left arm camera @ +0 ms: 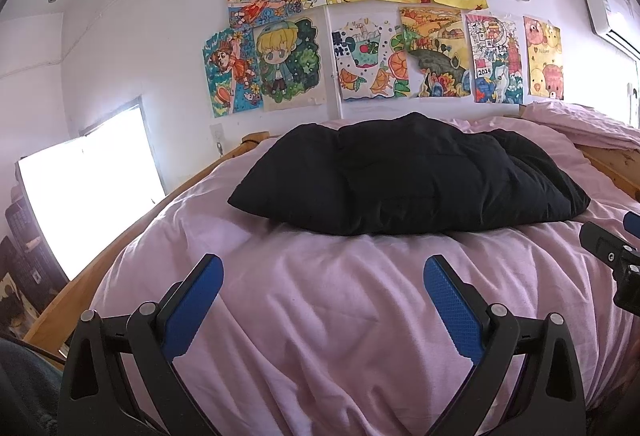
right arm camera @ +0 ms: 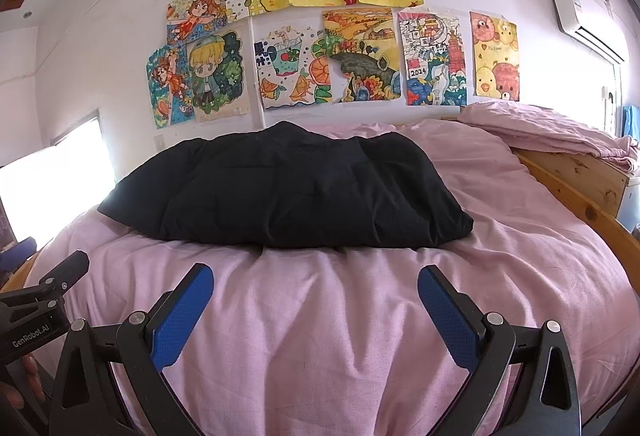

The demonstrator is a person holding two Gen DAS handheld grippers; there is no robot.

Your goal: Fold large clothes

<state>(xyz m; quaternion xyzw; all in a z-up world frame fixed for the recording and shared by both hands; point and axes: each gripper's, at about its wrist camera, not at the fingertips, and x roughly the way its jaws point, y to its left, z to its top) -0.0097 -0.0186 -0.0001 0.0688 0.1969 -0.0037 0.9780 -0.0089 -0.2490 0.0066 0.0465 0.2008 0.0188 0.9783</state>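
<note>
- Left gripper (left arm camera: 322, 268): mine, jaws spread wide, nothing between the blue pads (left arm camera: 192, 308); it hangs over the near part of the bed, well short of the garment.
- Right gripper (right arm camera: 316, 278): mine, likewise spread and empty, over the same near stretch of sheet, just beside the left one.
- Black padded garment (left arm camera: 408, 176): one item, lying across the middle of the bed as a thick puffed bundle, long side running left to right, near edge facing me. It looks already doubled over; I cannot tell how many layers it has or where the sleeves sit.
- Pink sheet (left arm camera: 320, 316): loose and wrinkled under everything, wrinkles running from the near edge toward the garment.
- Wooden bed frame (right arm camera: 576, 172): rail on the right; a heap of pink bedding (right arm camera: 540, 134) lies at the far right.
- Risk, pinching sheet: if I close low at the garment's near edge, the pads are likely to catch pink cloth along with the black and drag the bed linen up.
- Risk, partial grasp: the padding is bulky; a shallow bite may hold only the top layer, and the bundle would then open instead of folding.
- Risk, uneven lift: the two grippers start close together while the garment is wide, so the ends may sag and twist the fold.
- Risk, springback: puffed filling may push a fold open once I let go.
</note>
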